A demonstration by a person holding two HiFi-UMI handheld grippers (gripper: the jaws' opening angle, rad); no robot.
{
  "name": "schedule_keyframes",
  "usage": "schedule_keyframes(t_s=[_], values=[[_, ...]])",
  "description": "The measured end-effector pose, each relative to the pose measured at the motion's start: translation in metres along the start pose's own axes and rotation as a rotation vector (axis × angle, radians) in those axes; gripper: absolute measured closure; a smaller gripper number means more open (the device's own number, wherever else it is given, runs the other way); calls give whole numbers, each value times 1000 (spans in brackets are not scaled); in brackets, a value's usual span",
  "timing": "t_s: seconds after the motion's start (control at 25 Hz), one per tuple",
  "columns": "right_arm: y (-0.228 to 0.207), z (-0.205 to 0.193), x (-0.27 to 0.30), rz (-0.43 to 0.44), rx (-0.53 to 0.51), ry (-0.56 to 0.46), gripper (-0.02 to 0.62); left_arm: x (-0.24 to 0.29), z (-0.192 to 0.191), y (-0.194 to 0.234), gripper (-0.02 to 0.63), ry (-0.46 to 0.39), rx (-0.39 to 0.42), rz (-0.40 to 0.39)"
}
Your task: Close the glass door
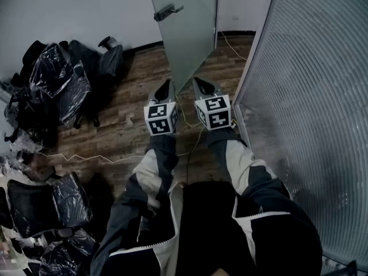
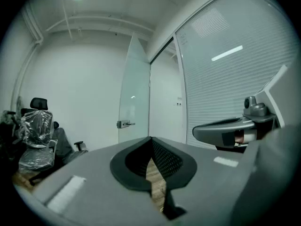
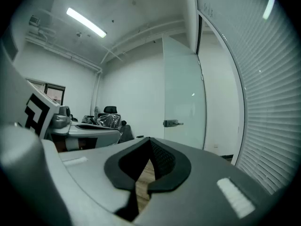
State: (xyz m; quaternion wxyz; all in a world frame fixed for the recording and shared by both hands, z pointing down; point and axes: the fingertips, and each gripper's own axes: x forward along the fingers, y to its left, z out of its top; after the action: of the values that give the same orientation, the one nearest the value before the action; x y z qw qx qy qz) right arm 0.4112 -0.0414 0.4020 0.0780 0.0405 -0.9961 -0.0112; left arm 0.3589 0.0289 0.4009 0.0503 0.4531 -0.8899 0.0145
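Observation:
A frosted glass door (image 1: 188, 25) stands open ahead, swung into the room, with a metal lever handle (image 1: 167, 11) on its left face. The door (image 2: 134, 95) and handle (image 2: 124, 123) show straight ahead in the left gripper view. In the right gripper view the door (image 3: 184, 93) and handle (image 3: 172, 123) sit slightly right of centre. My left gripper (image 1: 166, 87) and right gripper (image 1: 200, 86) are held side by side just short of the door's lower edge. Both are shut with nothing between the jaws, apart from the door.
A ribbed glass partition wall (image 1: 313, 108) runs along the right. Office chairs wrapped in plastic (image 1: 57, 79) crowd the left side, more chairs (image 1: 46, 206) at the lower left. A thin cable (image 1: 103, 157) trails over the wooden floor (image 1: 132, 137).

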Motion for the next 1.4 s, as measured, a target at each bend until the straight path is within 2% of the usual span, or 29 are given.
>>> schedule_keyframes(t_s=[0.52, 0.72, 0.88, 1.0, 1.12, 1.24, 1.4], values=[[-4, 0, 8, 31, 19, -20, 591, 8, -2, 4, 604, 5, 4, 27], [-2, -6, 10, 73, 0, -7, 591, 8, -5, 3, 604, 9, 0, 42], [0, -13, 16, 115, -21, -1, 591, 6, -10, 12, 604, 21, -10, 85], [10, -23, 31, 161, -13, 21, 591, 4, -15, 30, 604, 24, -18, 124], [29, -29, 54, 210, -12, 33, 591, 0, -19, 57, 604, 20, 33, 154], [57, -30, 83, 277, -14, 26, 591, 4, -25, 84, 604, 6, 78, 124], [85, -28, 141, 299, -22, 24, 591, 19, -38, 145, 604, -4, 52, 105]])
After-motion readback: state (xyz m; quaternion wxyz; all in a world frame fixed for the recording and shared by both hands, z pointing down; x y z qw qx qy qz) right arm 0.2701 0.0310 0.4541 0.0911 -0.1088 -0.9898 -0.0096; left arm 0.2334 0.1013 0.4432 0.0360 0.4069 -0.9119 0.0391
